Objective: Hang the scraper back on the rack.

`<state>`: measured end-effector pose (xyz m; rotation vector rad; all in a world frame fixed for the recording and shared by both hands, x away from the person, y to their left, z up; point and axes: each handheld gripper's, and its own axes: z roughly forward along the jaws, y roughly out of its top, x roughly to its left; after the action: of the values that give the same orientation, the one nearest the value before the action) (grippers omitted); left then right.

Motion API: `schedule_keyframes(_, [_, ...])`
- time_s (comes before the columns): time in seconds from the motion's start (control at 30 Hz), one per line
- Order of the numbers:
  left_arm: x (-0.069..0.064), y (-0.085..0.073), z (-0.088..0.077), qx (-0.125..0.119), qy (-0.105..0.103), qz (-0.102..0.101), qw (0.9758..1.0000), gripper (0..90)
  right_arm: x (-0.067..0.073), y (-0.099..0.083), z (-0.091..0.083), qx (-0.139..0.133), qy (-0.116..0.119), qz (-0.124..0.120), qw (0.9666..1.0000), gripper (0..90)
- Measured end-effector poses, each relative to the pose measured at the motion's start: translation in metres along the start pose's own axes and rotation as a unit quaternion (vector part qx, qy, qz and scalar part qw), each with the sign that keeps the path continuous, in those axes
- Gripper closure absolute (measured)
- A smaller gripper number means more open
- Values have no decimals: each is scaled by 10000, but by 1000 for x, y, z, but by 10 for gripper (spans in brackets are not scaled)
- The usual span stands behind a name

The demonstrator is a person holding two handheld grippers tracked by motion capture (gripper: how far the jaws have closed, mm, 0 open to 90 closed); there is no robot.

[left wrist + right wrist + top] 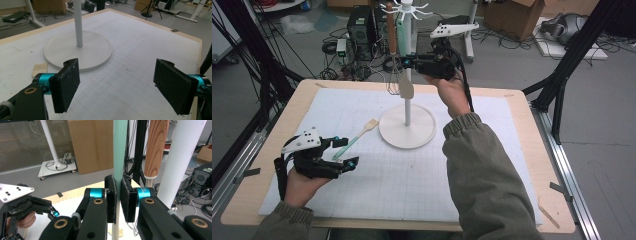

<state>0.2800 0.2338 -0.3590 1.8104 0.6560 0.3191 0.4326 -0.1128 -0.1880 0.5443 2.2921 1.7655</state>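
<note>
hidden: left gripper (343,151) covers near end of mint-handled wooden spatula (362,131) | cut off: white pole (78,22) of rack at top edge | unclear: hook holding wood-handled wire whisk (391,55)

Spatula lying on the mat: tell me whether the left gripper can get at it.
Probably yes. The left gripper rests beside the spatula, jaws open and empty, with bare mat around them.

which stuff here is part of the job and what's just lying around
In the job:
- right gripper, shut on the mint-handled spatula
- white utensil stand
- whisk hanging on it
- second spatula on the mat

Lying about:
- cardboard boxes
- floor cables
</note>
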Motion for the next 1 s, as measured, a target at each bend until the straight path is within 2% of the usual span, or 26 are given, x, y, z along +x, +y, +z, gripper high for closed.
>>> schedule_keyframes(0.4, [3, -1, -2, -27, 1, -33, 10000, 214, -8, -1, 3, 24, -53, 115, 9999, 836])
schedule_keyframes(0.77, [6, -1, -6, -68, 49, -52, 10000, 214, -12, -2, 5, 17, -157, 114, 9998, 816])
schedule_keyframes(1.0, [5, 0, -10, -93, 86, -36, 9999, 214, -9, -1, 1, 86, -114, 53, 9999, 785])
